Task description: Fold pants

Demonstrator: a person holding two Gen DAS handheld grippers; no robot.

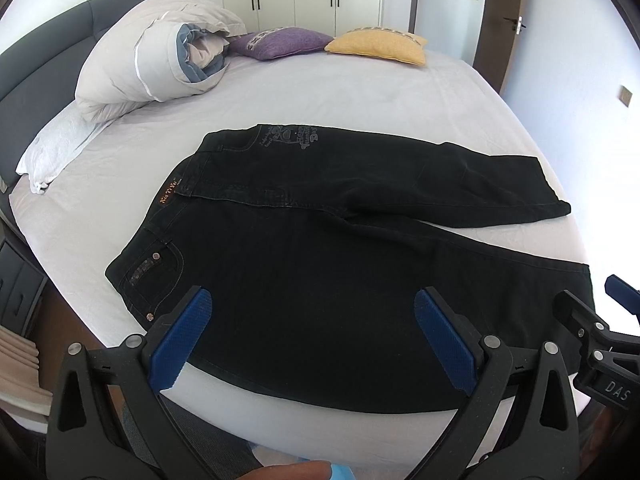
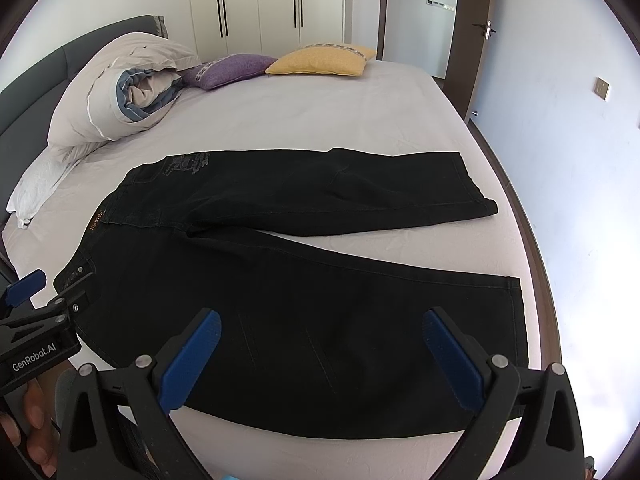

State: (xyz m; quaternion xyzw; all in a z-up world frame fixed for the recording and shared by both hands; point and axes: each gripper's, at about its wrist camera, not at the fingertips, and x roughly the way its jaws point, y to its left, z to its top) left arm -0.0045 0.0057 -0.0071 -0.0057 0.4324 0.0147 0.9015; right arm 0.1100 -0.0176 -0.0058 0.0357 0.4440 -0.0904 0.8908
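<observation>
Black pants [image 1: 320, 256] [image 2: 280, 292] lie spread flat on the bed, waistband to the left, both legs running right in a V. My left gripper [image 1: 312, 304] hovers open above the near leg's thigh, close to the back pocket [image 1: 154, 276]. My right gripper [image 2: 320, 320] is open too, above the near leg farther toward its hem [image 2: 518, 320]. Neither holds any cloth. Each gripper shows at the edge of the other's view: the right gripper's fingers [image 1: 580, 320] at right, the left gripper's fingers [image 2: 44, 312] at left.
The bed sheet [image 1: 340, 92] is pale lilac. A rolled duvet [image 1: 160, 52], a purple cushion [image 1: 280, 42] and a yellow cushion [image 1: 380, 46] sit at the far side by the grey headboard [image 1: 36, 60]. A wardrobe and a door stand behind. The bed's near edge lies just below the pants.
</observation>
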